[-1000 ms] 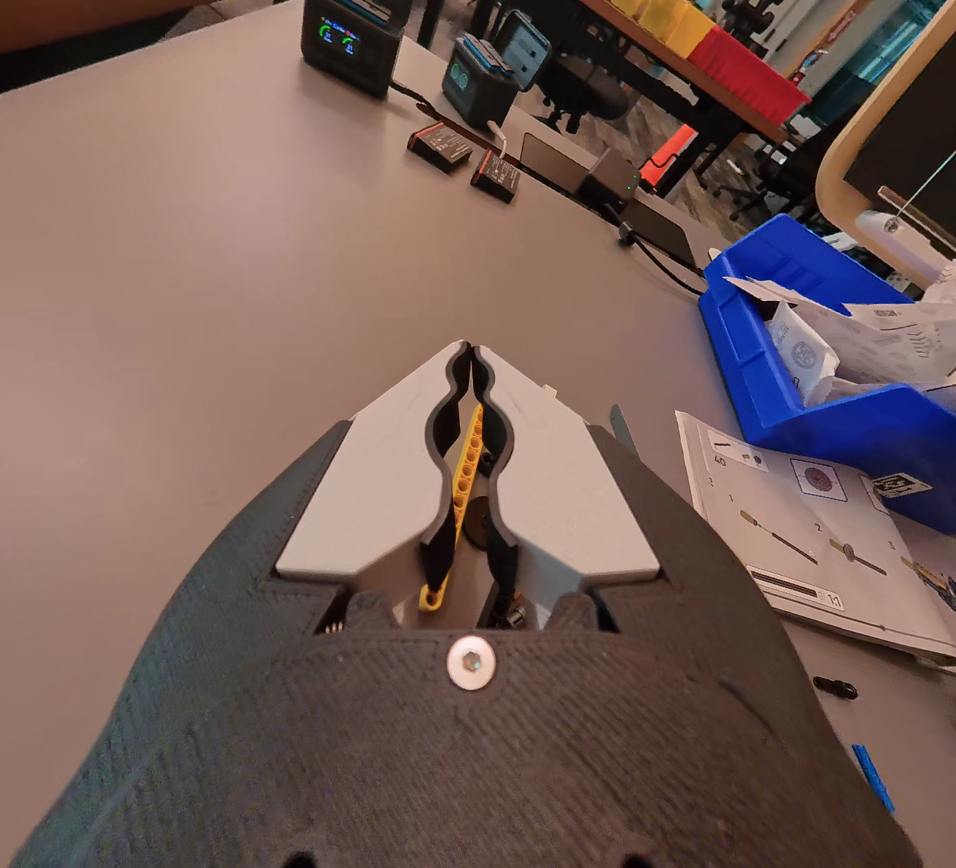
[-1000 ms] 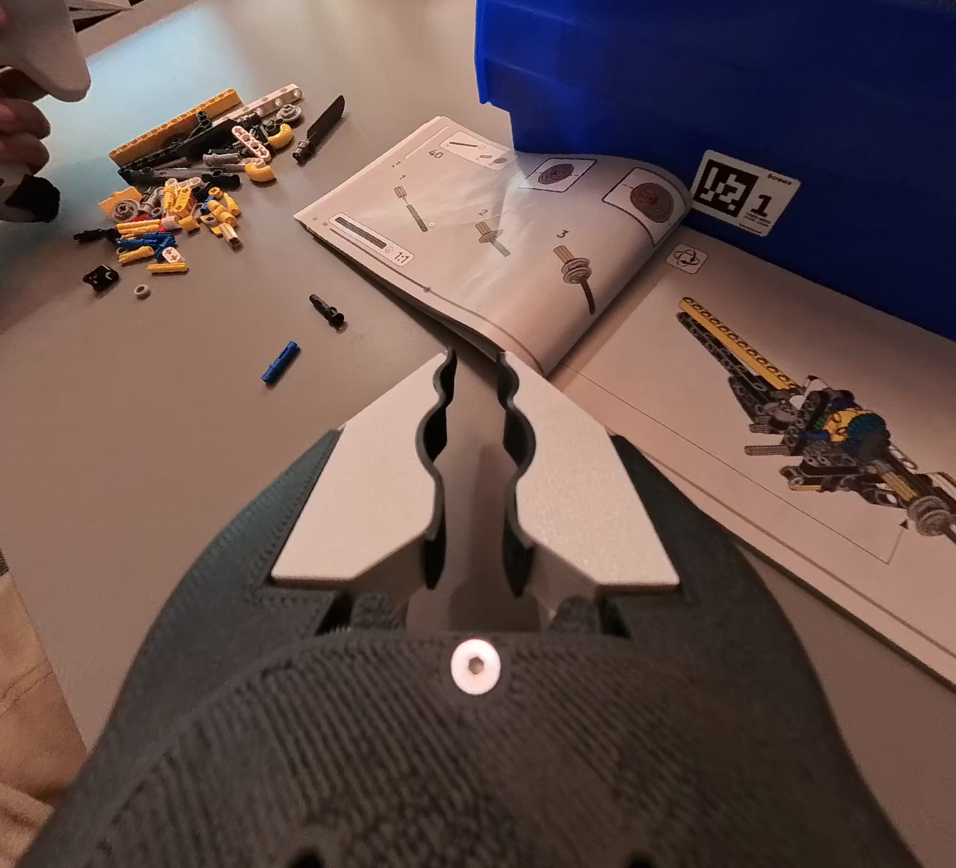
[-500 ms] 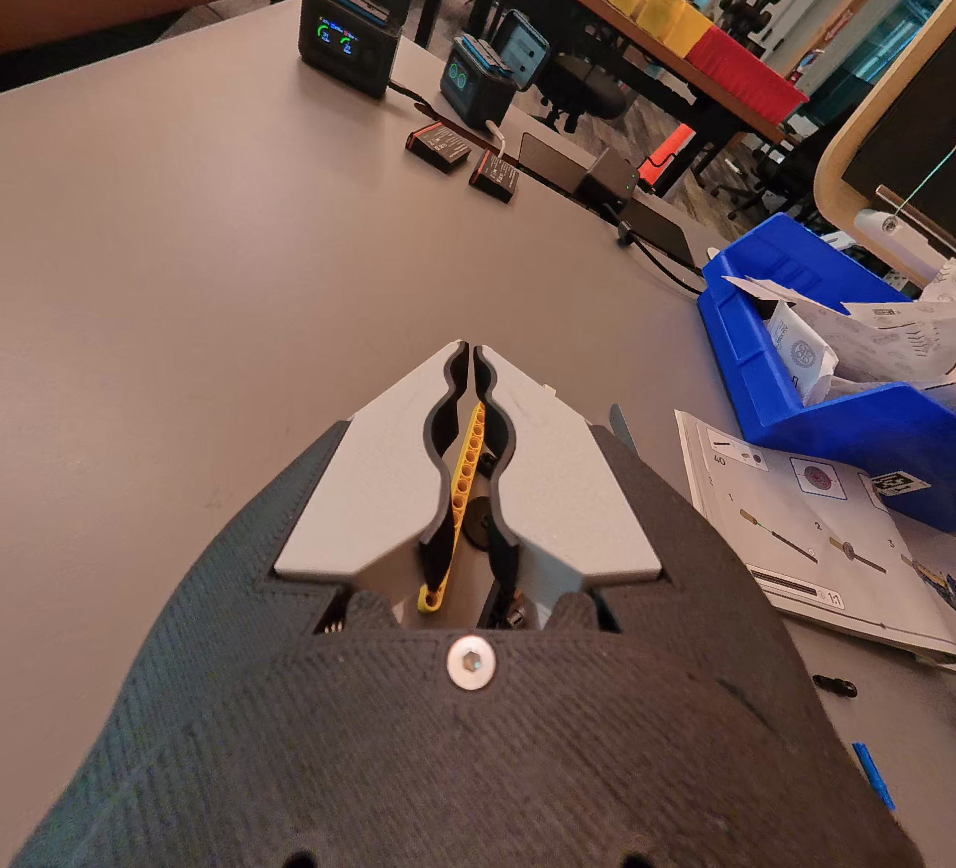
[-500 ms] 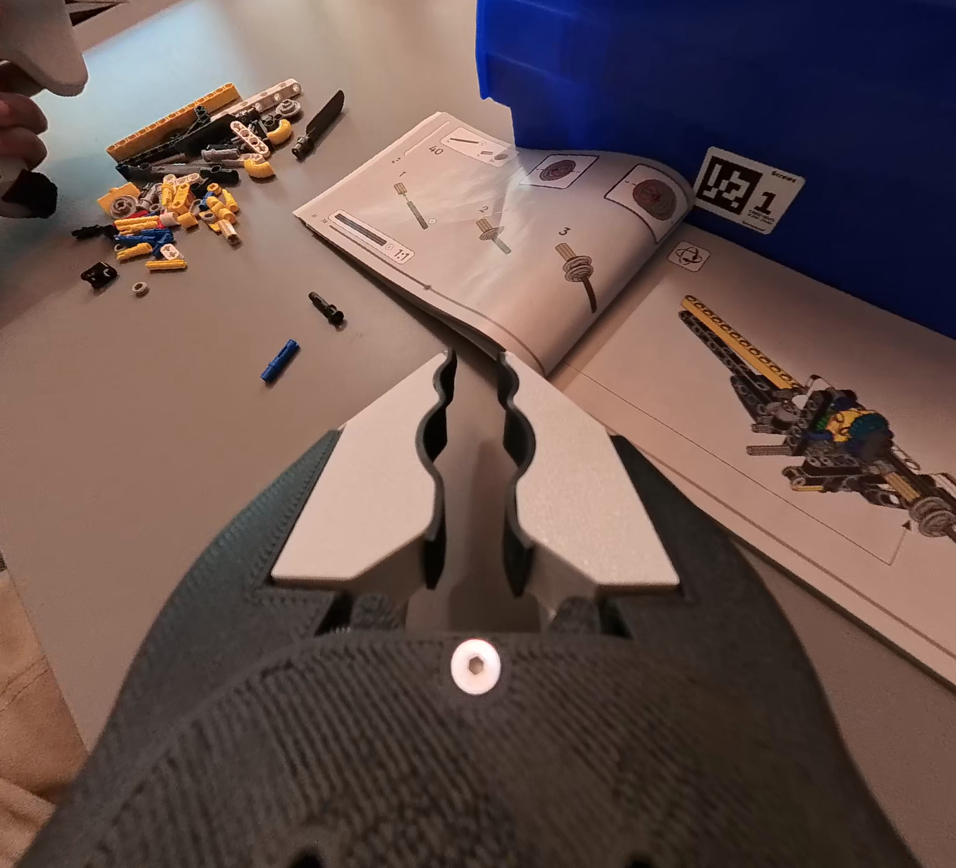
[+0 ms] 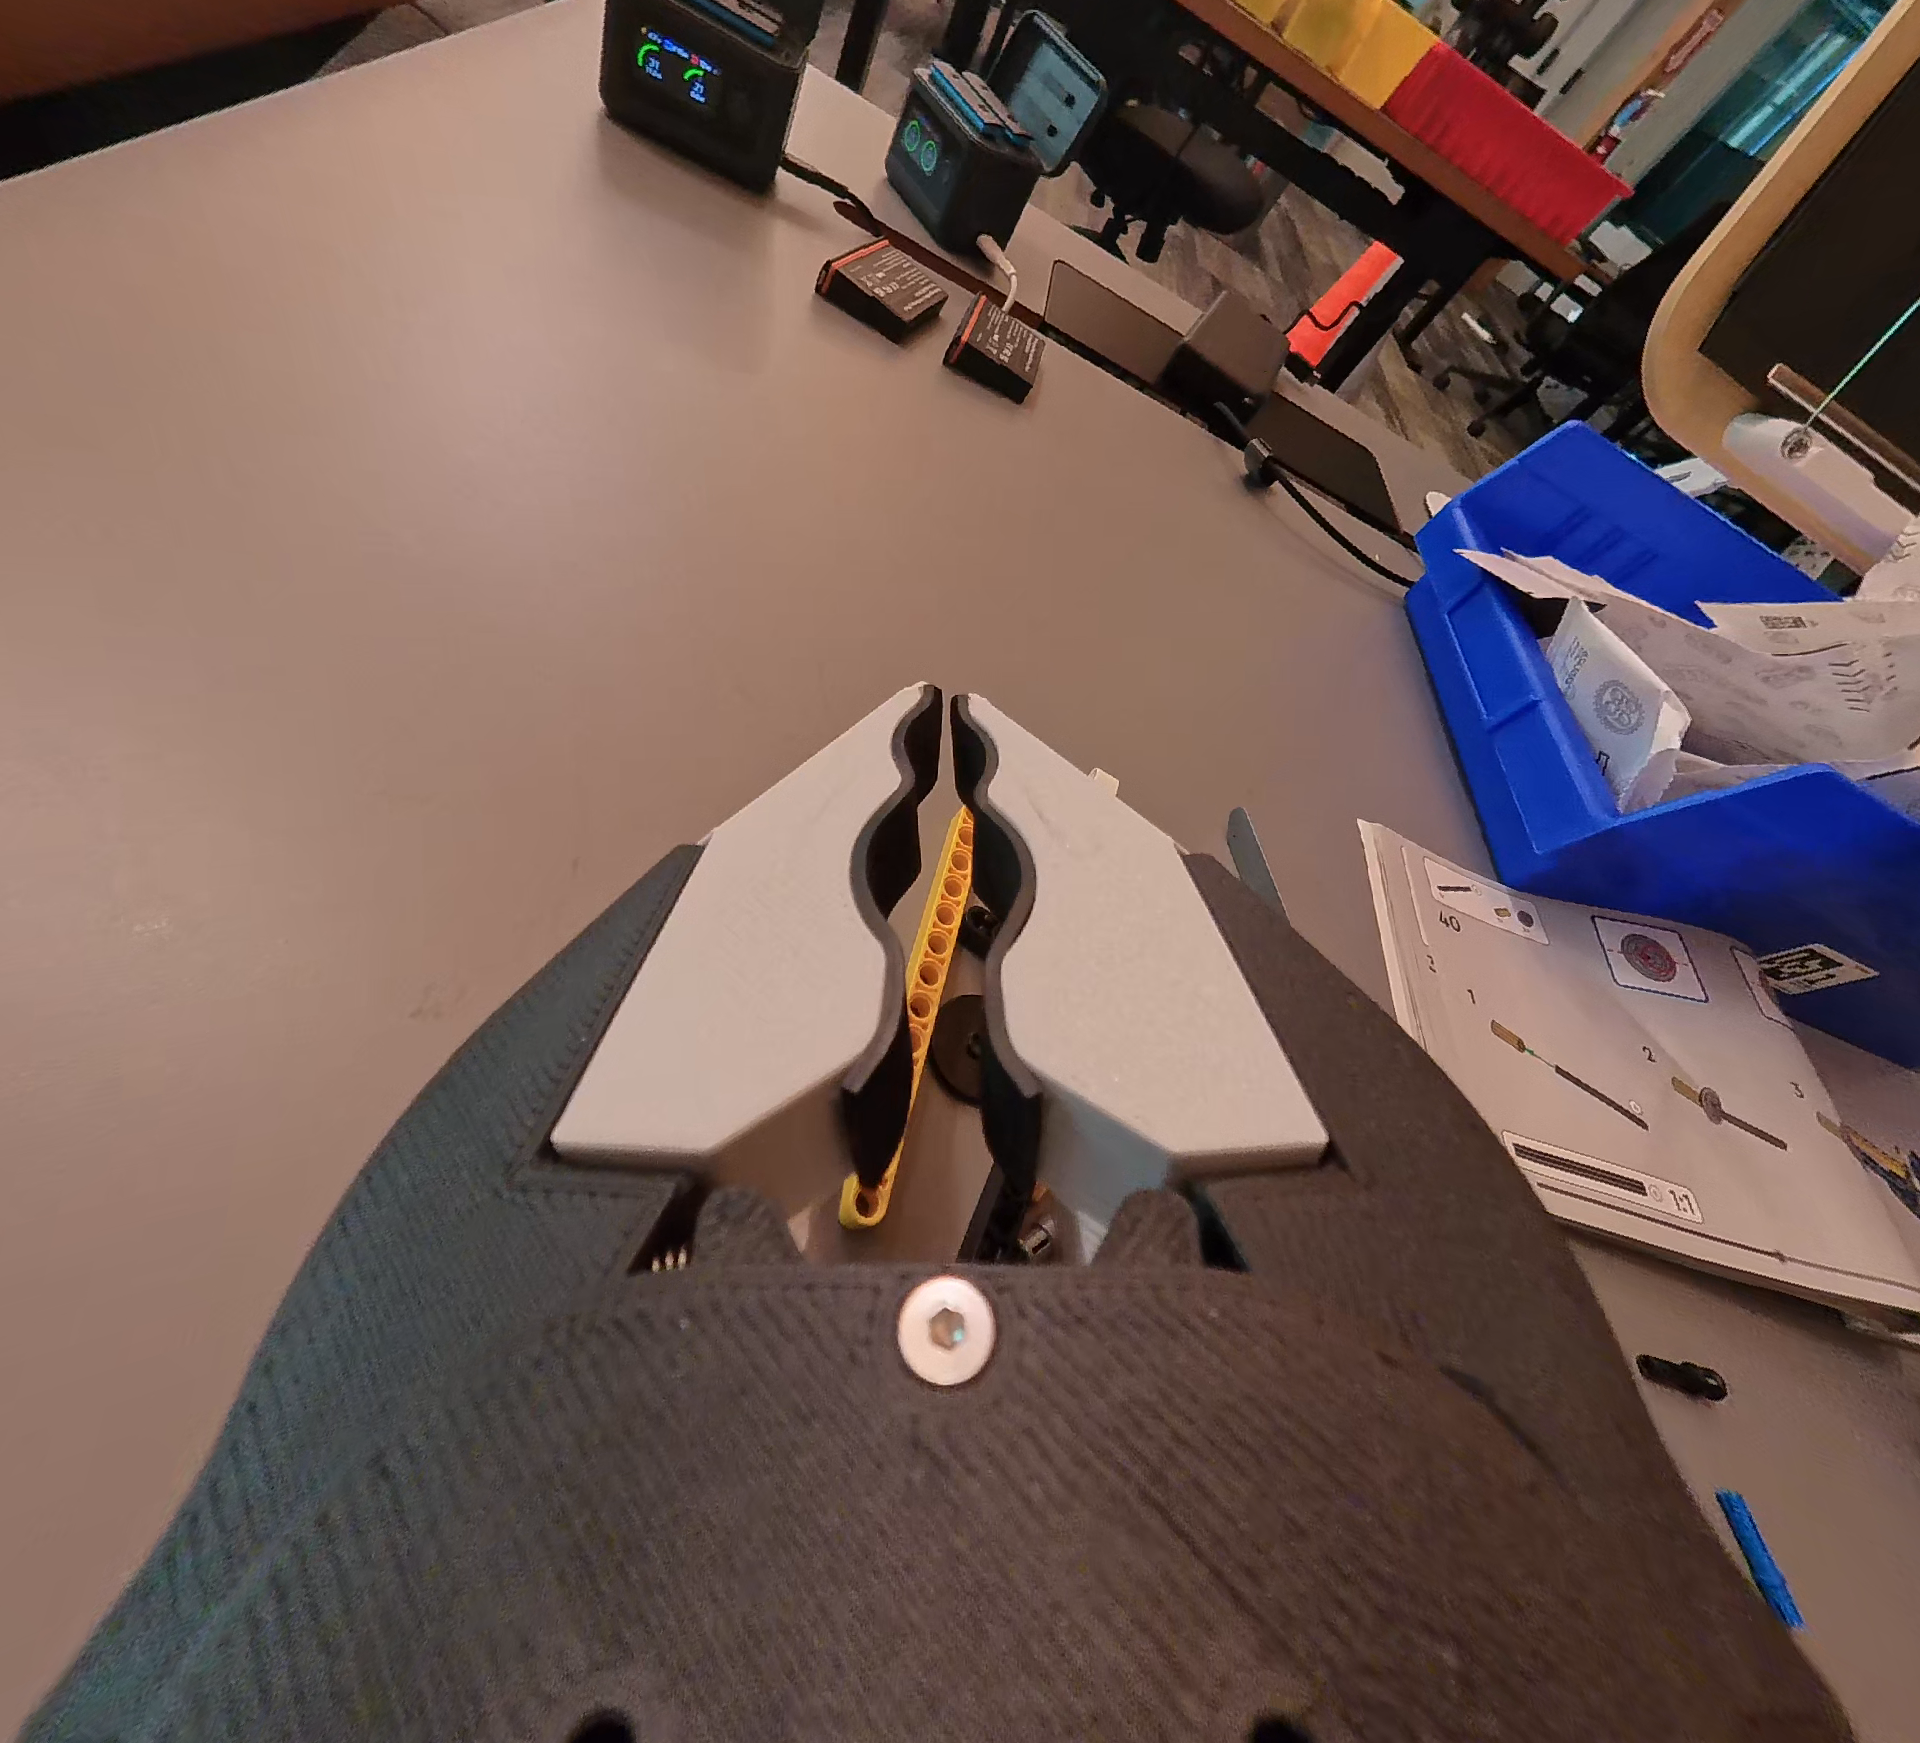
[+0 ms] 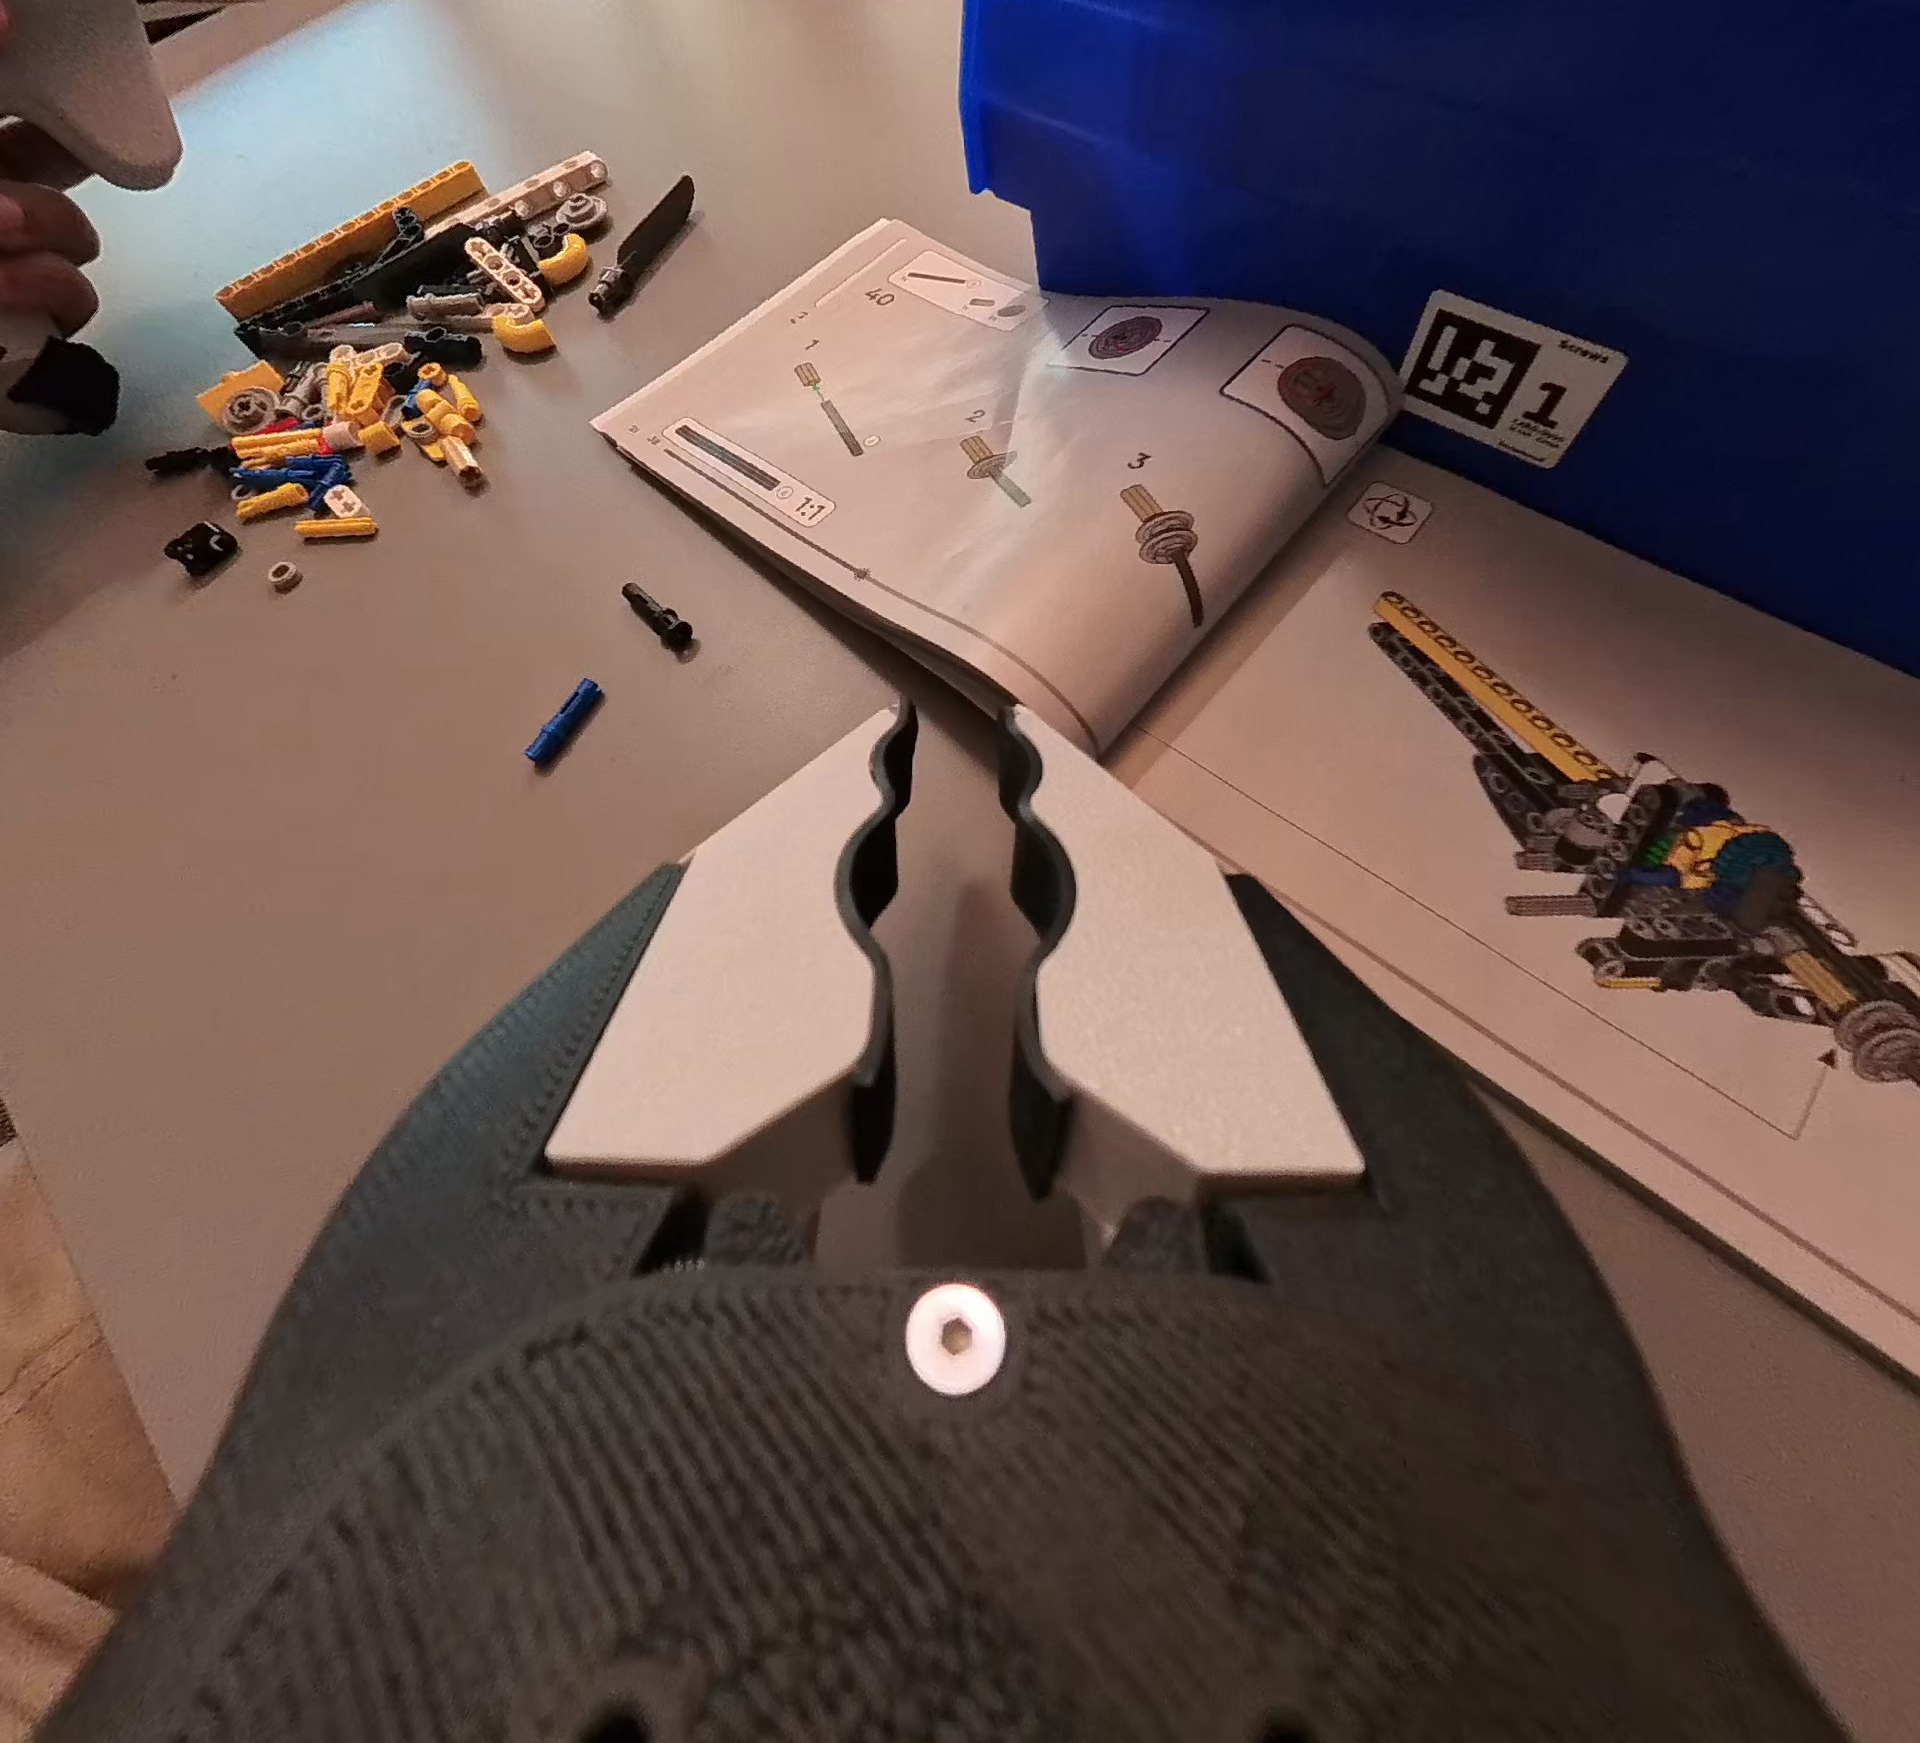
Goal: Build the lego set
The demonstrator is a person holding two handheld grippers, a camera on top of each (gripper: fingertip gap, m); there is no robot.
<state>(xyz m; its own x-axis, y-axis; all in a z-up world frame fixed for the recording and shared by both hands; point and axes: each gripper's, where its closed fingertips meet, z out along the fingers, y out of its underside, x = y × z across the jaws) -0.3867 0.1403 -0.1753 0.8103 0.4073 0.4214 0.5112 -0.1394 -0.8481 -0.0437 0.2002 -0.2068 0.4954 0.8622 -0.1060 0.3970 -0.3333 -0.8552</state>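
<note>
A: Left gripper (image 5: 945, 706)?
B: Nearly closed, clamping a yellow beam (image 5: 932, 976) lengthwise between the fingers, above the table (image 5: 416, 550).
A: Right gripper (image 6: 956, 727)?
B: Parted a little, holding nothing, just in front of the booklet (image 6: 997, 467).
A: Around the booklet?
B: Open to printed step pictures and numerals. Left of it, a black pin (image 6: 657, 617) and a blue pin (image 6: 563, 721) lying apart. Farther left, a brick pile (image 6: 374, 363): yellow, black, grey, blue. Behind it, touching, a blue bin (image 6: 1455, 135) bearing a white sticker (image 6: 1512, 379) with a square code. Far beyond, two black chargers (image 5: 707, 72) with lit screens.
</note>
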